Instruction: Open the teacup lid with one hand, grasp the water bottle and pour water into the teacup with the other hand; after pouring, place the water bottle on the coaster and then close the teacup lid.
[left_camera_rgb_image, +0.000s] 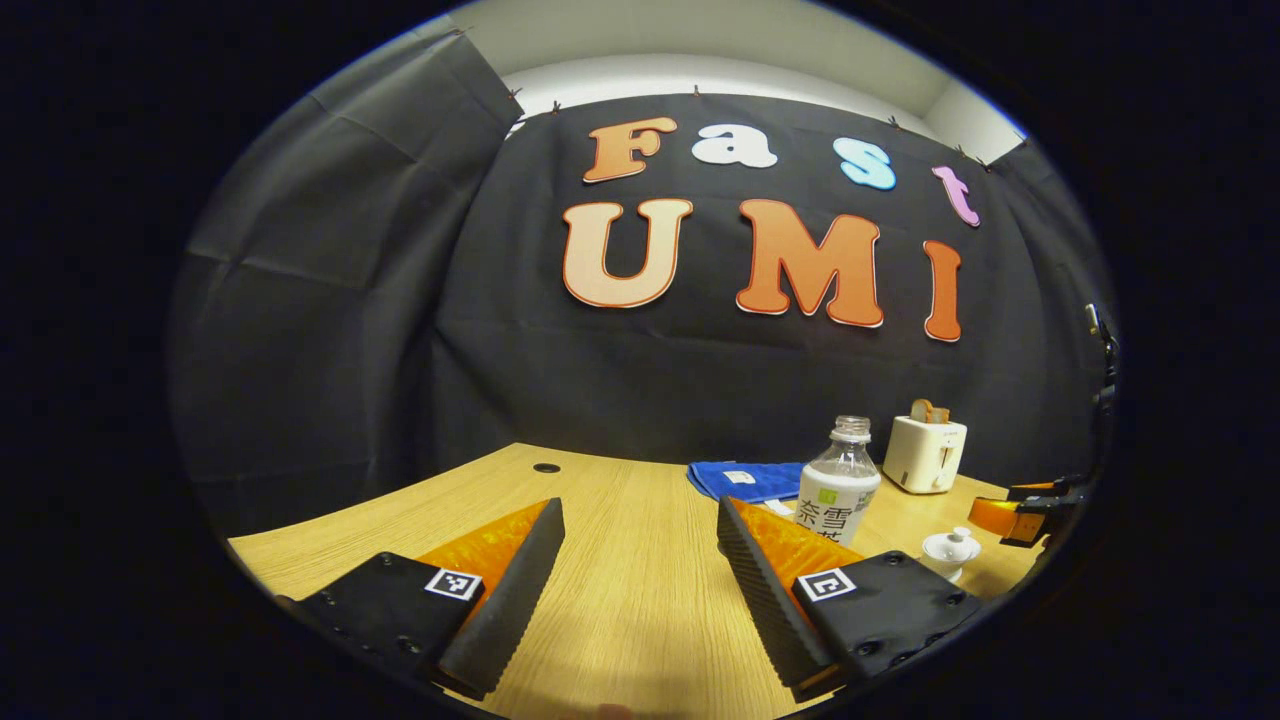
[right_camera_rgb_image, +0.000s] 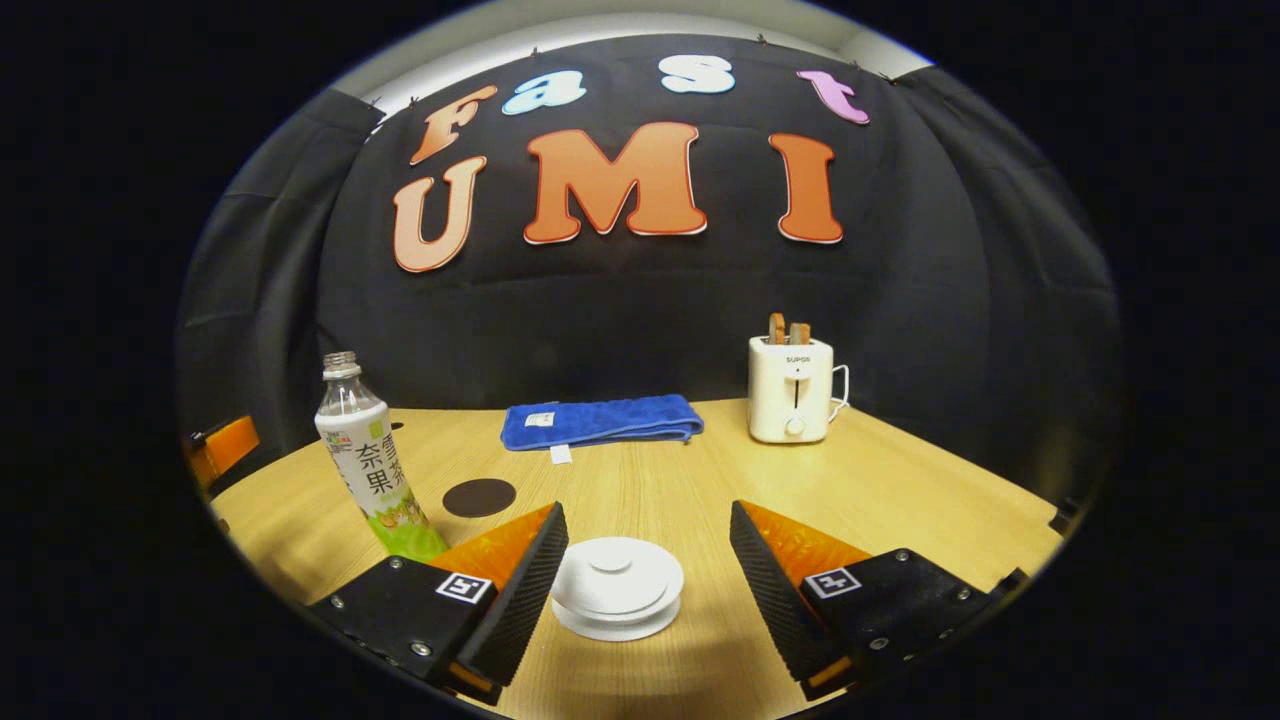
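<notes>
Between the spread right claw's (right_camera_rgb_image: 640, 560) fingers sits the lidded teacup (right_camera_rgb_image: 617, 588), untouched.

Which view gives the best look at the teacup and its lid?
The right gripper view: the white ceramic teacup with its lid sits large and unobstructed between that gripper's open jaws, lid still on. In the left gripper view the same teacup is small, near the right edge, partly hidden behind a finger.

Right tool (right_camera_rgb_image: 640, 560) open above the tabletop (right_camera_rgb_image: 900, 500), lidded teacup (right_camera_rgb_image: 617, 588) between its 2 fingers, untouched. Uncapped water bottle (right_camera_rgb_image: 365, 455) upright ahead-left; coaster (right_camera_rgb_image: 479, 497) just beyond. Blue towel (right_camera_rgb_image: 600, 420) and toaster (right_camera_rgb_image: 792, 400) farther ahead.
</notes>
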